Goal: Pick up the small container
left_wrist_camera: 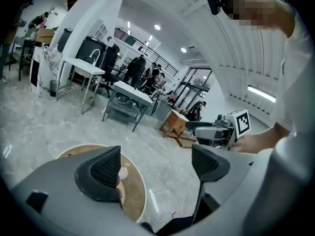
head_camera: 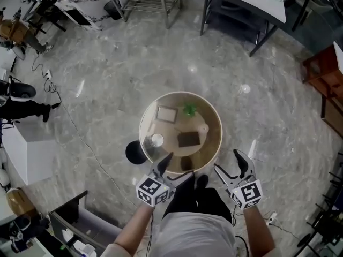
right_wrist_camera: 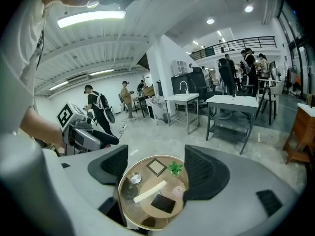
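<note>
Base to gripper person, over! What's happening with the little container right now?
Left gripper open, empty. Right gripper open, empty. Small container untouched on round table, left side. Nothing blocking it.

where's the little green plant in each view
Head view: the green plant sits at the far side of the round table, just above picture centre.
Left gripper view: not in it; only a slice of the table shows at lower left.
Right gripper view: the plant is low centre, at the table's far edge.
Shared landmark: the round table, seen in all three.
</note>
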The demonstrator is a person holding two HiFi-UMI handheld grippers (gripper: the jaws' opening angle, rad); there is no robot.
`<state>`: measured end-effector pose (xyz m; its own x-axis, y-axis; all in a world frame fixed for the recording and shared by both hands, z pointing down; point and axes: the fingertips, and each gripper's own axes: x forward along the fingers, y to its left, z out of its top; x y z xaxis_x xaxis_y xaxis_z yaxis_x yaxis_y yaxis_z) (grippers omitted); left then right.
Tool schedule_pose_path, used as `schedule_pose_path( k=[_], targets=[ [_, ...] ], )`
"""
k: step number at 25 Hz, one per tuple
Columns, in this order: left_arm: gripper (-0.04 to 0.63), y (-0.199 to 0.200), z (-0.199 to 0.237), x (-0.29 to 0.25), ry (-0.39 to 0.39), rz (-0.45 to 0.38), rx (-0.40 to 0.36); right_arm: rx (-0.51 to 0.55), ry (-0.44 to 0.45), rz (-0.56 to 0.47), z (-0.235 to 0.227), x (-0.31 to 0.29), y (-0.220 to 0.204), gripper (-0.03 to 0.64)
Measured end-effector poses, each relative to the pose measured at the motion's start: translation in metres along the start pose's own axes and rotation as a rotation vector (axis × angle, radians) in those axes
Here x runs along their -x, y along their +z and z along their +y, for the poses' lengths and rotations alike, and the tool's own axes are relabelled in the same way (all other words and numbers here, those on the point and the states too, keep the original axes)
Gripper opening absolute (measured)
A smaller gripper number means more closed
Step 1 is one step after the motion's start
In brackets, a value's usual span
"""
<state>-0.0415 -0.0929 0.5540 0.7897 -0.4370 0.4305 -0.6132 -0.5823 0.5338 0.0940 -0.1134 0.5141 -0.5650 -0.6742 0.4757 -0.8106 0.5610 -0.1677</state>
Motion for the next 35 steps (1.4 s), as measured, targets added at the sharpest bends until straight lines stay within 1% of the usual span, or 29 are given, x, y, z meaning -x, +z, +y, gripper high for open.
schedule_pose_path(
  k=[3, 7, 12, 17, 22, 24, 26, 30, 35],
  targets=[
    [0.453, -0.006, 0.015, -0.018, -0.011, 0.018, 0.008, -0.008, -0.001, 0.024, -0.012, -0.019, -0.011, 0.371],
    [0.451, -0.013, 0.034, -0.042, -0.012, 0.022, 0.014, -0.008, 0.008, 0.072, -0.029, -0.044, -0.033, 0.37],
    [0.451, -0.024, 0.059, -0.076, 0.004, 0.033, 0.018, -0.016, 0.037, 0.119, -0.053, -0.079, -0.063, 0.37],
    [0.451, -0.041, 0.093, -0.113, 0.038, 0.057, 0.021, -0.033, 0.091, 0.168, -0.075, -0.122, -0.098, 0.368],
    [0.446, -0.072, 0.125, -0.154, 0.053, 0.071, 0.039, -0.029, 0.116, 0.225, -0.096, -0.169, -0.158, 0.356],
    [0.446, -0.086, 0.13, -0.171, 0.049, 0.083, 0.04, -0.043, 0.128, 0.248, -0.101, -0.182, -0.181, 0.356],
    [0.446, -0.099, 0.133, -0.186, 0.047, 0.078, 0.041, -0.059, 0.138, 0.266, -0.105, -0.192, -0.201, 0.356],
    [0.446, -0.127, 0.156, -0.208, 0.041, 0.08, 0.036, -0.058, 0.145, 0.273, -0.109, -0.223, -0.234, 0.356],
    [0.448, -0.163, 0.187, -0.225, 0.047, 0.089, 0.039, -0.021, 0.163, 0.278, -0.114, -0.258, -0.269, 0.356]
  ],
)
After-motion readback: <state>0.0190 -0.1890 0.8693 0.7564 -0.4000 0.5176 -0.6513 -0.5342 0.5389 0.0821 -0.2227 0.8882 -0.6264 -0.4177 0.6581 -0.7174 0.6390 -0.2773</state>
